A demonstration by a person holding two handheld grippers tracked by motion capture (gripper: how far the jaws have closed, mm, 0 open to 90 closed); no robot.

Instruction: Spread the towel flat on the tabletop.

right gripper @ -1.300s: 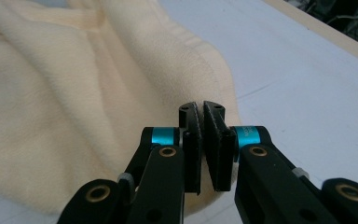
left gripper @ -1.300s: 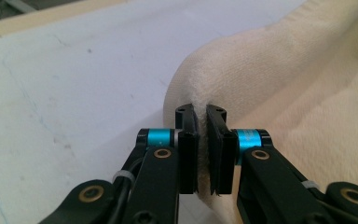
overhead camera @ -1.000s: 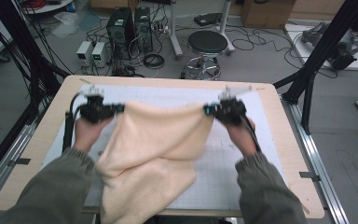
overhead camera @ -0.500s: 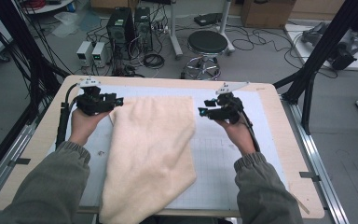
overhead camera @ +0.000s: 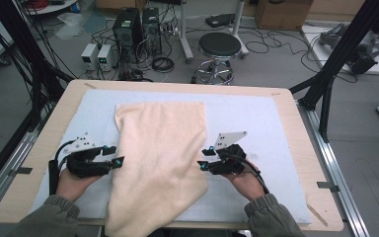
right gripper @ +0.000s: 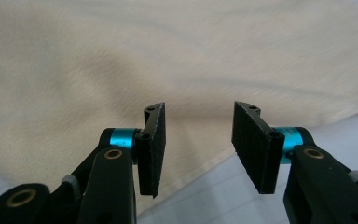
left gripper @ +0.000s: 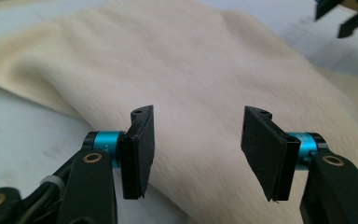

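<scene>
One cream towel [overhead camera: 160, 158] lies lengthwise down the middle of the table [overhead camera: 296, 106], spread on a pale blue-white mat [overhead camera: 256, 123]. Its far edge sits flat and roughly square near the far side of the mat; its near end runs past the table's front edge and hangs over it. The cloth is mostly smooth, with soft ripples along its near half.

Both grippers flank the near half of the towel. The left gripper [overhead camera: 116, 157] sits at the cloth's left edge, held in the person's left hand [overhead camera: 71, 180]; in the left gripper view its jaws stand wide apart with nothing between them, the towel [left gripper: 191, 74] spread just beyond. The right gripper [overhead camera: 203, 158] sits at the right edge, in the right hand [overhead camera: 246, 182], with a grey three-cornered plate [overhead camera: 229, 139] on top. In the right gripper view its jaws are also apart and empty, above the towel's edge [right gripper: 177, 56] where it meets the mat [right gripper: 214, 191].

Beyond the table, on the grey floor, stand a black round stool [overhead camera: 219, 45], two dark computer towers [overhead camera: 138, 27], two small white boxes [overhead camera: 97, 55] and a tangle of black cables [overhead camera: 163, 63]. Black frame struts [overhead camera: 335, 54] rise at the right, and more at the left [overhead camera: 24, 54].
</scene>
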